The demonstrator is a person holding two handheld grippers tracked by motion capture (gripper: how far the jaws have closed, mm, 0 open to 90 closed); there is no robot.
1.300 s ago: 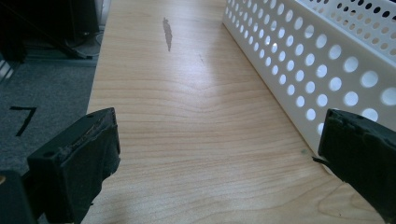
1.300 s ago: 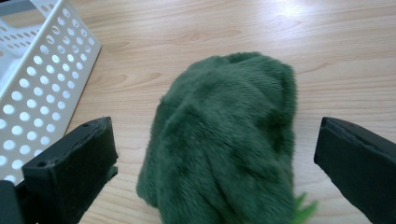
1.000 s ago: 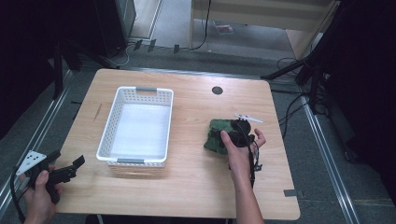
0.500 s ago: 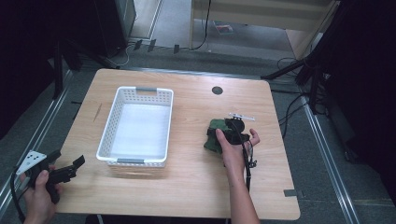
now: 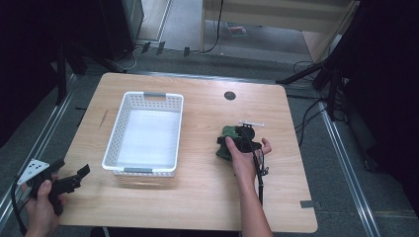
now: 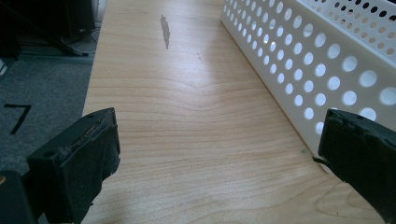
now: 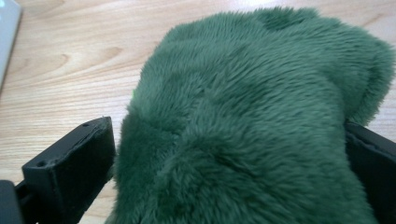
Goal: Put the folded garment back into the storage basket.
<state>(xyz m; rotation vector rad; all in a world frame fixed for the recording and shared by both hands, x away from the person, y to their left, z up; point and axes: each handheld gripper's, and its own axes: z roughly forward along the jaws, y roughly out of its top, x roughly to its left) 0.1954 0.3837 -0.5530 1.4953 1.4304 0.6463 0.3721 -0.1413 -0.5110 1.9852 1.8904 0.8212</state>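
Observation:
A green plush toy (image 5: 224,149) lies on the wooden table (image 5: 197,197), right of a white perforated basket (image 5: 114,133). My right gripper (image 5: 236,141) is pressed low over the toy, and in the right gripper view its open jaws stand on either side of the fur (image 7: 243,121). The left jaw touches the fur; the right jaw sits at the toy's edge. My left gripper (image 5: 71,170) hangs by the table's front left corner, open with nothing in it. Its own view (image 6: 219,144) looks along the bare wood beside the basket wall (image 6: 303,60).
The basket is empty. A round cable hole (image 5: 230,95) sits in the table's far middle. A dark streak (image 5: 104,118) marks the wood left of the basket. Grey floor, rails and cables surround the table, with dark stands at the back.
My right hand has slid a little to the left over the green toy. The left gripper has stayed where it was.

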